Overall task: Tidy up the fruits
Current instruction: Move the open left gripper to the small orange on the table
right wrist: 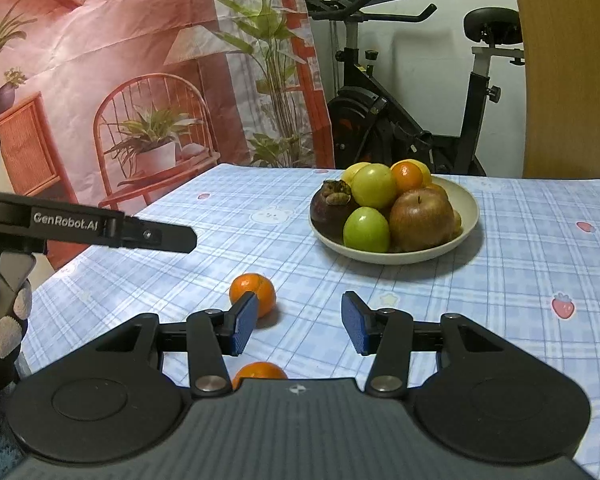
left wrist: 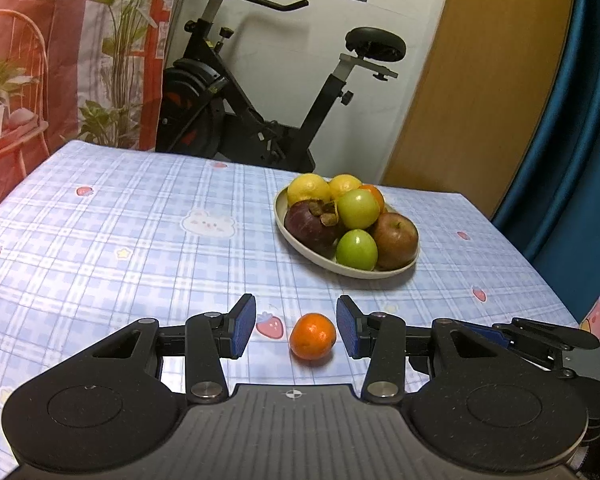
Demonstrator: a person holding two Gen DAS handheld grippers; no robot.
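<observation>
While the left claw (left wrist: 296, 326) hung spread around a tangerine (left wrist: 312, 336) on the surface (left wrist: 100, 240), pinching nothing, closing squarely on its middle seemed wise. The right claw (right wrist: 300, 326), also spread and empty, had a second tangerine (right wrist: 259, 371) just beneath. Beyond stood the fruit-piled bowl (right wrist: 466, 200).

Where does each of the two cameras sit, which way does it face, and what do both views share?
Left wrist view: sits on the left hand-held gripper, facing forward and down over the checked tablecloth; open blue-padded jaws flank a small orange mandarin.
Right wrist view: sits on the right hand-held gripper, facing likewise; open jaws, a gloved hand and the left hand-held gripper show at left.
Shared: the mandarin, the cream bowl of mixed fruit and the black exercise bike.
</observation>
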